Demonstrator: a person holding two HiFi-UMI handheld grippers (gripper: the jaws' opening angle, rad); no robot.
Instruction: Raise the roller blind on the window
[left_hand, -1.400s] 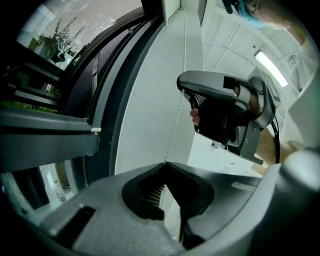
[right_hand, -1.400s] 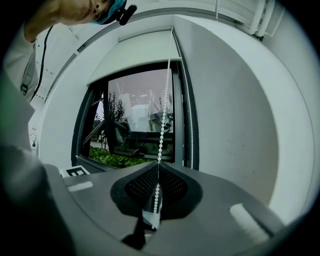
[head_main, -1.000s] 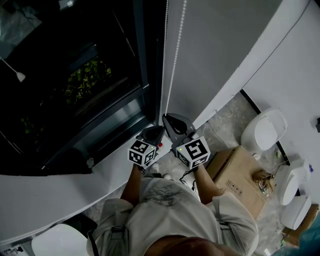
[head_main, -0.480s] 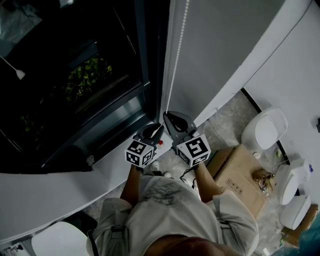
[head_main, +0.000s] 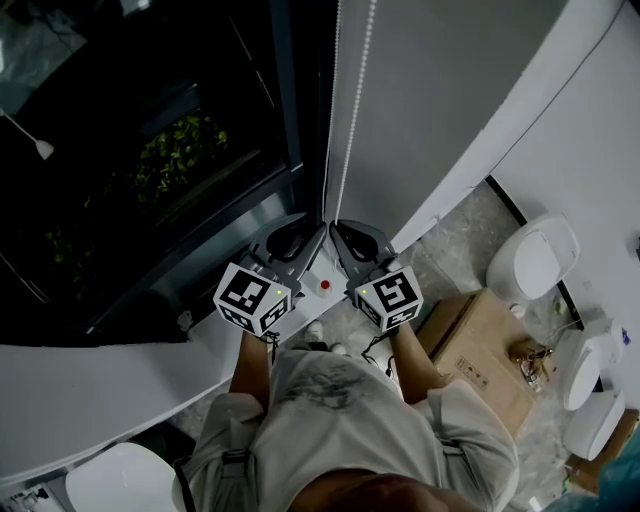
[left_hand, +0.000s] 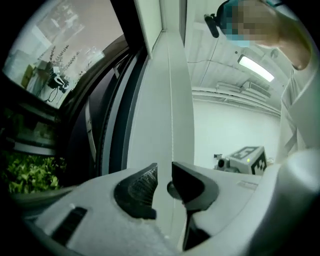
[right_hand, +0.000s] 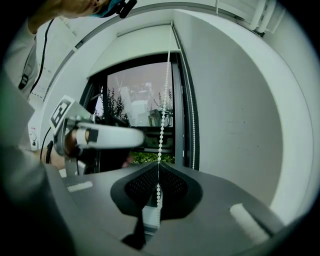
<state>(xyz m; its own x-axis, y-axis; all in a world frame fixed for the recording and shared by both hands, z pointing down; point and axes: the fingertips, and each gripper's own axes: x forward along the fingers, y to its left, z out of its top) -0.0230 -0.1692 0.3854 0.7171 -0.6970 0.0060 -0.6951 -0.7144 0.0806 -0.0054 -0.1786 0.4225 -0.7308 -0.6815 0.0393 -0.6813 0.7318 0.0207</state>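
A white bead chain (head_main: 333, 120) hangs in two strands beside the dark window (head_main: 150, 150). In the right gripper view one strand (right_hand: 161, 125) runs down between the jaws, and my right gripper (right_hand: 158, 172) is shut on it; the other strand (right_hand: 192, 125) hangs free. The pale roller blind (right_hand: 142, 47) covers only the top of the window. My left gripper (left_hand: 164, 172) is just left of the right gripper (head_main: 345, 238). Its jaws are opening, with a gap between the pads; the chain (left_hand: 172, 115) passes through that gap untouched.
A white window sill (head_main: 120, 390) runs below the glass. A grey wall (head_main: 450, 100) stands right of the chain. On the floor to the right are a cardboard box (head_main: 480, 350) and white toilets (head_main: 530, 262). The person's torso fills the bottom.
My left gripper has opened and let go of the chain, and has dropped a little down and left. The right gripper has stayed shut on the chain, almost in place.
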